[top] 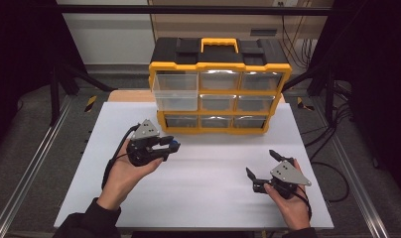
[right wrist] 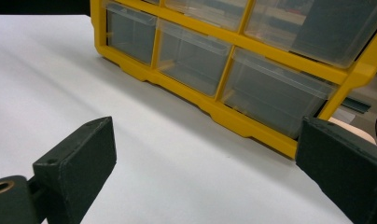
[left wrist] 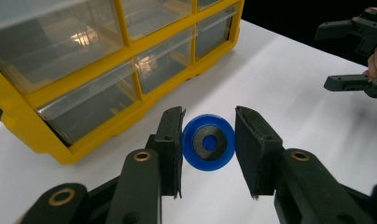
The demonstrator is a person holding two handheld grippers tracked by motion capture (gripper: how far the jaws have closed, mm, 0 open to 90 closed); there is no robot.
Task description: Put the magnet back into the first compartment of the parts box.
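Two tongs are in use above a white tabletop (top: 198, 193), one in each hand of a person. The left tongs (left wrist: 208, 140) hold a blue disc (left wrist: 208, 142) with a dark washer-like centre; the disc sits between the two black jaws, touching the left jaw in the left gripper view, while contact with the other jaw cannot be confirmed. In the high view, the left tongs (top: 172, 145) point toward the right side of the tabletop, with the blue disc (top: 174, 145) at their tip, just in front of the bottom row of a yellow organizer (top: 219, 67).

The yellow organizer stands upright at the far edge of the tabletop. It has a black top with a yellow handle (top: 219, 44) and nine clear drawers in three rows. The top-left drawer (top: 175, 91) is pulled out toward the person; the others sit flush.

The right tongs (top: 260, 163) rest low near the right front of the tabletop, well apart from the organizer and the disc. Their jaws stand wide apart with nothing between them, as the right gripper view confirms.
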